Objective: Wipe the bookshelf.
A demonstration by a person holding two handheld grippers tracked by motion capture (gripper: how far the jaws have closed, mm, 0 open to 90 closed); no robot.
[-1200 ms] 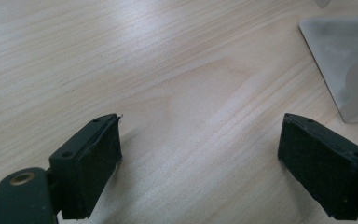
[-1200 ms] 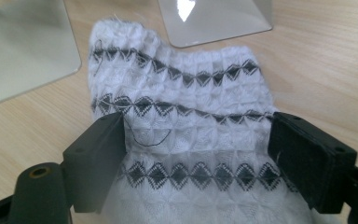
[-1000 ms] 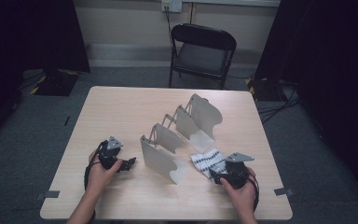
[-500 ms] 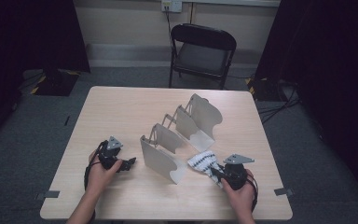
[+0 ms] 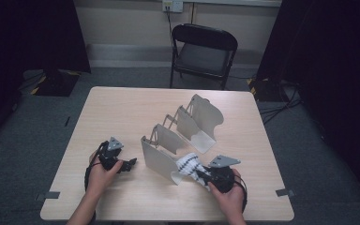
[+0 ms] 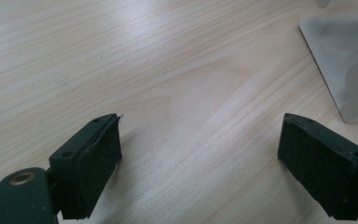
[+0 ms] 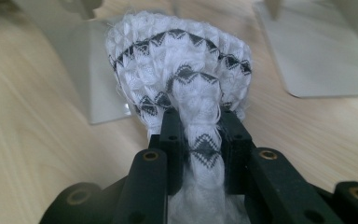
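Knit sock [image 7: 182, 70], bumpy zigzag weave, pinched by right claw [image 7: 200, 135]

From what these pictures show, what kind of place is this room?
Probably a recording room or lab, not a home. One wooden table stands on grey carpet, between dark curtains, with a folding chair behind it. Bare metal dividers stand on it, and the right tongs grip a patterned cloth.

High view sits above the near table [image 5: 122, 108] edge, looking forward and down, far off. Left gripper view skims the tabletop, close. Right gripper view looks along its jaws, very close. Shared: grey rack [image 5: 159, 159] [image 6: 340, 65] [image 7: 88, 70], upper frame.
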